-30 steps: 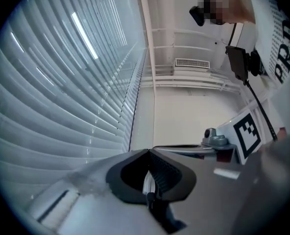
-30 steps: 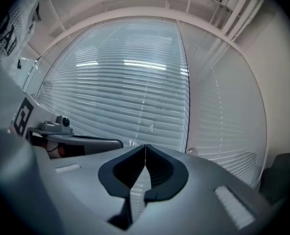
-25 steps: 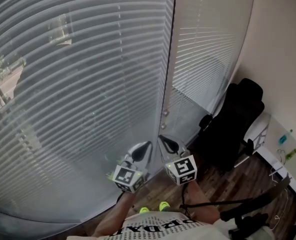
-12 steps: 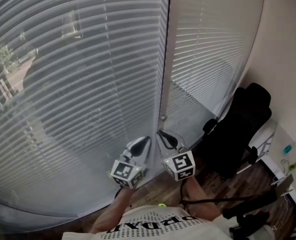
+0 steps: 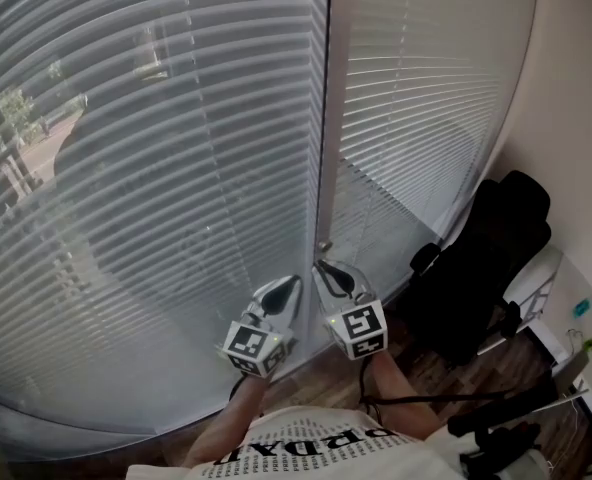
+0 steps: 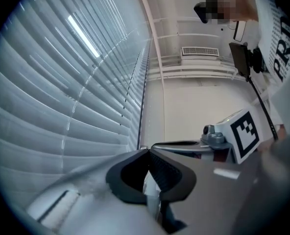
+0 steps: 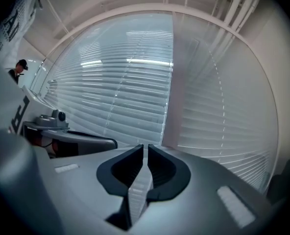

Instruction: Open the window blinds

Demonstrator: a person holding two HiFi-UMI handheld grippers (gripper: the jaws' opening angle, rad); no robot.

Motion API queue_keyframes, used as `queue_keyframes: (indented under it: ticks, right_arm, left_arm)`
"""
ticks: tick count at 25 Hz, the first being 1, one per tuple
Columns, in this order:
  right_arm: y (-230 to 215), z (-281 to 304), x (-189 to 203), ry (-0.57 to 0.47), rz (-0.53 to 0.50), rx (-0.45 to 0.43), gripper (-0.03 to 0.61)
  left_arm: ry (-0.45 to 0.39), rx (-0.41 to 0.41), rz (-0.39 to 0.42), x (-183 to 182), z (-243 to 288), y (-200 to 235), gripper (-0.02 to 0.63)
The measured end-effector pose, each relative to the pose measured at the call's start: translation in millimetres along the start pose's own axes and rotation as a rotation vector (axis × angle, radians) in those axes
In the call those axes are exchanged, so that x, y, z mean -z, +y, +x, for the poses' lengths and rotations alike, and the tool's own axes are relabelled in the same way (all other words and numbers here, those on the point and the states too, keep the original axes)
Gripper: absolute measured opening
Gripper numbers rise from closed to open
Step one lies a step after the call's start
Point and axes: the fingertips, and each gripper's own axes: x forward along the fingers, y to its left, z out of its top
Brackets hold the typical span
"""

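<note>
Window blinds [image 5: 166, 168] cover the glass; left gripper [image 5: 294, 281] is pinched closed on nothing, right gripper [image 5: 318, 265] has jaws barely parted, empty, just below the wand's knob [image 5: 323, 245].

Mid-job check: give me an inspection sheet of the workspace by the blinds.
Surface: brown wooden floor under the window.
Job's things: white slatted left blind and white slatted right blind, both lowered, slats mostly shut; thin hanging wand between them.
Clutter: black office chair in the corner.
Tools: left tool shut, empty; right tool slightly open, empty, just below the wand's end.
Cables: thin black cable across the floor, right side.
Surroundings: beige wall; trees dimly visible through the left blind.
</note>
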Motion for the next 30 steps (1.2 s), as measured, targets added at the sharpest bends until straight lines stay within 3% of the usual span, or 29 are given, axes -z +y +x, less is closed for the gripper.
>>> queue_keyframes:
  ticks: [13, 23, 30]
  right_arm:
    - [-37.8, 15.6, 1.5, 0.013, -0.144, 0.103, 0.110]
    - [-39.0, 29.2, 4.9, 0.027, -0.228, 0.064, 0.161]
    - [-42.8, 32.3, 7.9, 0.015, -0.172, 0.087, 0.135]
  left_arm:
    - [0.000, -0.019, -0.006, 1.5, 24.6, 6.8, -0.008]
    - [0.000, -0.031, -0.010, 5.6, 29.8, 10.8, -0.009]
    - [0.001, -0.023, -0.019, 6.8, 25.7, 13.9, -0.008]
